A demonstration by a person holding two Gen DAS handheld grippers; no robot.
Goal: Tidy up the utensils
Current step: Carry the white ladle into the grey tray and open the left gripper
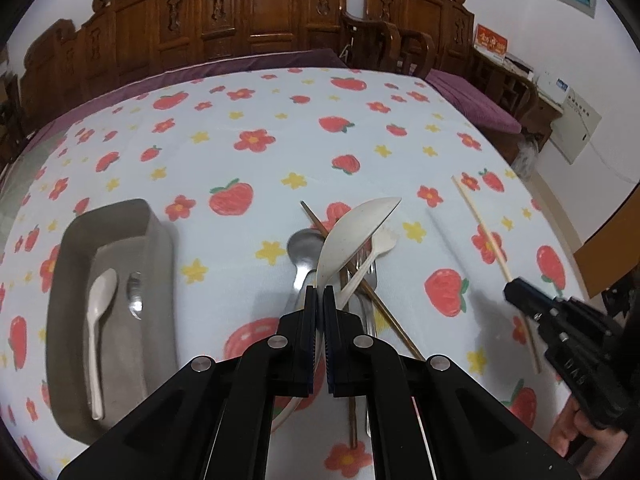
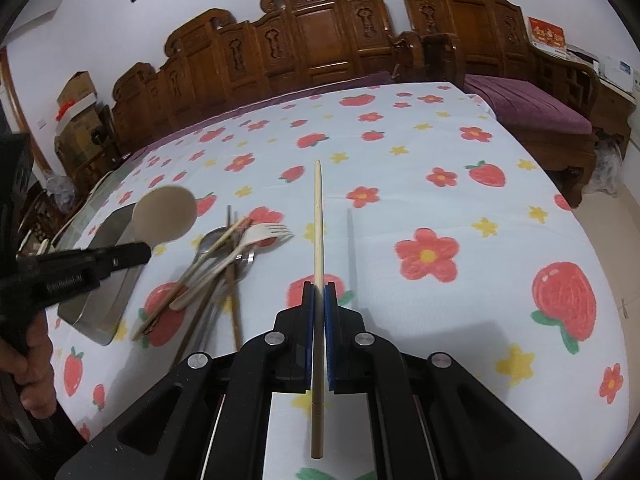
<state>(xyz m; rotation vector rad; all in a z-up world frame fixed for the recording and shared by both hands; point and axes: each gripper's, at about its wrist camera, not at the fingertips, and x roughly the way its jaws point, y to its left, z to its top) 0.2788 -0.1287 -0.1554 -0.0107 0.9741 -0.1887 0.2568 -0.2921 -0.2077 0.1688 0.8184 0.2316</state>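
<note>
My left gripper is shut on the handle of a big beige spoon, held above a pile of utensils. In the pile are a metal spoon, a beige fork and a brown chopstick. To the left, the grey tray holds a white spoon and a metal spoon. My right gripper is shut on a pale chopstick that points away over the cloth. In the right wrist view the left gripper lifts the beige spoon beside the tray.
A strawberry-and-flower tablecloth covers the table. Carved wooden chairs with purple cushions line the far edge. A hand grips the left tool. Boxes stand at the far left by the wall.
</note>
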